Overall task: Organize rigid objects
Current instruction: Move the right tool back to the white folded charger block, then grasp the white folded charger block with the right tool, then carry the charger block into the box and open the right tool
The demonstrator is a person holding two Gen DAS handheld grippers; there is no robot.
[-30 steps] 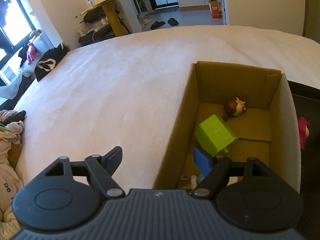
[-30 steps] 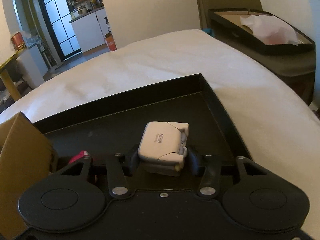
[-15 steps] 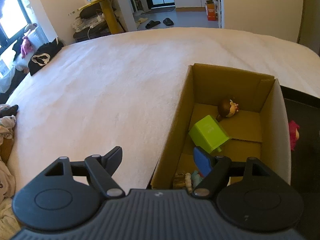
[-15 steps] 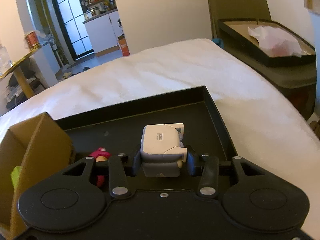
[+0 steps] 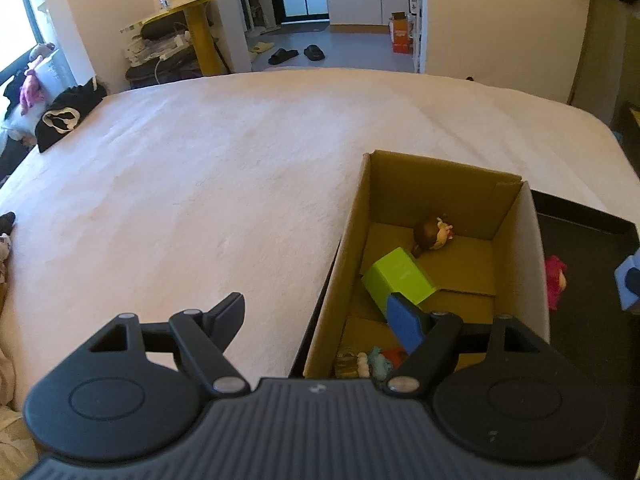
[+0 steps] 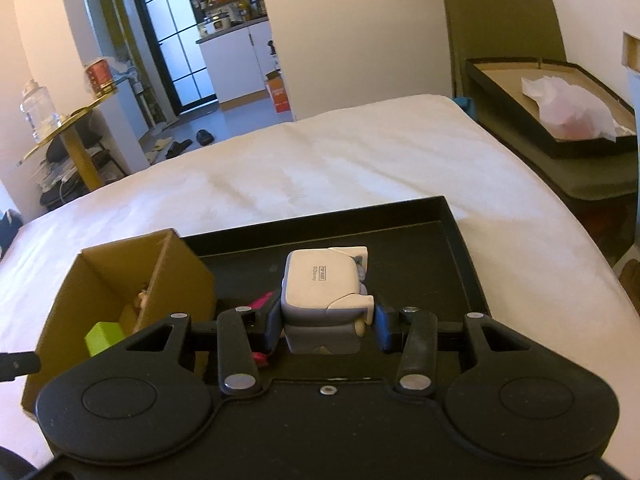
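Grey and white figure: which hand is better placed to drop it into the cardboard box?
Right. The right gripper is shut on the grey and white figure, clear of the black tray, with the cardboard box just to its left. The left gripper hangs open and empty over the box's near end.

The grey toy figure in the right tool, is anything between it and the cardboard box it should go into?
Nothing visible blocks the way. The right tool holds the grey toy figure above the black tray, and the cardboard box stands open-topped just to its left. Only the box's near wall must be cleared. The pink toy lies lower, on the tray.
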